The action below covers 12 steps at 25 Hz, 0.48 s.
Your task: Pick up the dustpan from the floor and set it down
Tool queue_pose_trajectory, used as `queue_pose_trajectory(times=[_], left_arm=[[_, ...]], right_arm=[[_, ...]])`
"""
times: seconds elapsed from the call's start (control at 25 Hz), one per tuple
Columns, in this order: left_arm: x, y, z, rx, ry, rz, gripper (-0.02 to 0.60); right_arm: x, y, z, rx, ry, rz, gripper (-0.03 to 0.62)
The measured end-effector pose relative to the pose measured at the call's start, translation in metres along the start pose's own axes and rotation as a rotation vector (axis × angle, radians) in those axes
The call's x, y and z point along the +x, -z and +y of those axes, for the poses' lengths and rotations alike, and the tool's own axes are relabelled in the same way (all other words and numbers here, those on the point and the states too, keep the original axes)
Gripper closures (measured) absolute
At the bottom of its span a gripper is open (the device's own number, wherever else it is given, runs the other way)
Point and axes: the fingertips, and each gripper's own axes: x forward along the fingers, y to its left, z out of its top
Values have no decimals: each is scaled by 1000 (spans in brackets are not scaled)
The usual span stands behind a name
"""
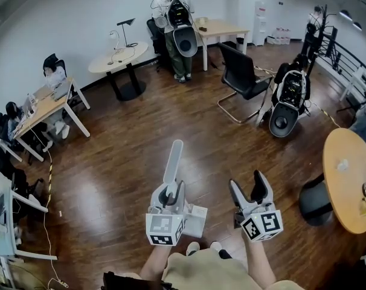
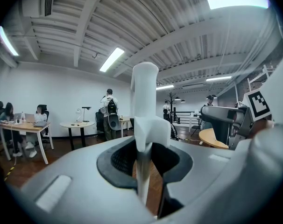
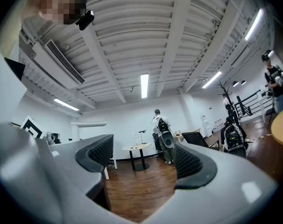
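Observation:
The dustpan is white, with a long flat handle (image 1: 173, 157) that sticks out forward past my left gripper (image 1: 170, 194). Its pan (image 1: 197, 220) hangs below and behind that gripper, over the wooden floor. My left gripper is shut on the handle. In the left gripper view the handle (image 2: 145, 99) stands up between the dark pads (image 2: 114, 160) of my left gripper (image 2: 143, 164). To the right, at about the same height, my right gripper (image 1: 250, 192) is open and holds nothing. Only floor and room show between its pads (image 3: 95, 154) in the right gripper view, where the right gripper (image 3: 140, 164) points level.
A round wooden table (image 1: 348, 177) with a dark base stands close on the right. A black chair (image 1: 244, 76) and a grey machine (image 1: 287, 104) stand ahead on the right. A person (image 1: 174, 23) stands at the back by a round table (image 1: 118, 60). Desks (image 1: 45, 109) with seated people line the left.

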Motion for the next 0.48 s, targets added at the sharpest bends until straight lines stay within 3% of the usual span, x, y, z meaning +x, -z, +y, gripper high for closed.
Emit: queue_pose_trajectory(times=[0.48], left_arm=[[4, 34, 2, -9, 8, 79, 512]], right_arm=[[-6, 15, 1, 4, 2, 40, 200]])
